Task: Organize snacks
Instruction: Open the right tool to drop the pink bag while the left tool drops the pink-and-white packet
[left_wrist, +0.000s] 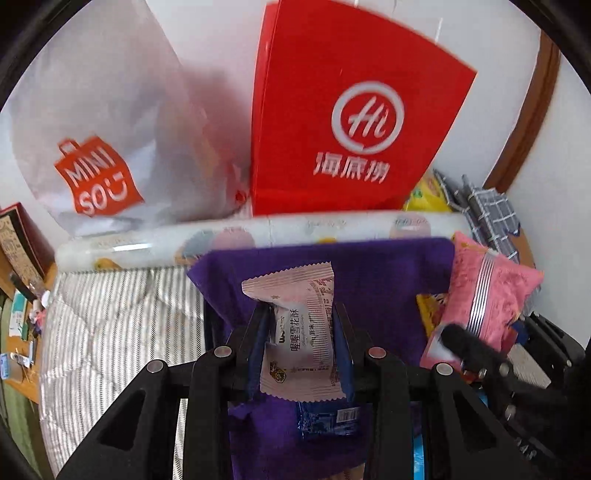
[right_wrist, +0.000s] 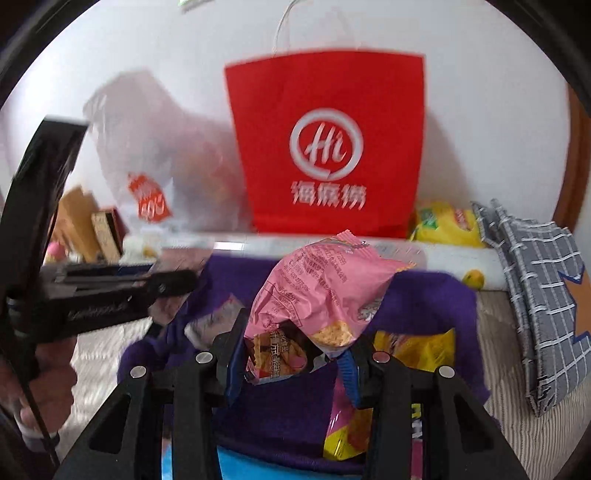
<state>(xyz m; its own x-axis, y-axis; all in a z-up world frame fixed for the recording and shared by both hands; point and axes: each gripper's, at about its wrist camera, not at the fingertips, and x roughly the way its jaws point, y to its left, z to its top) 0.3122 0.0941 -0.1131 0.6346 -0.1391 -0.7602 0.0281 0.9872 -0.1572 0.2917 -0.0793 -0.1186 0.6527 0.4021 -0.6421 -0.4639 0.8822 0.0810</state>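
The left gripper (left_wrist: 301, 334) is clamped on a pale pink-and-white snack packet (left_wrist: 295, 328), held above a purple fabric bin (left_wrist: 388, 273). The right gripper (right_wrist: 295, 354) pinches a pink snack bag (right_wrist: 317, 295) over the same bin. Lowering each well inside the rim before releasing, one at a time, seems safest, so neither spills onto the striped bedding (left_wrist: 122, 314).

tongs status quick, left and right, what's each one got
Left tongs: closed on a white snack packet.
Right tongs: closed on a pink snack bag.
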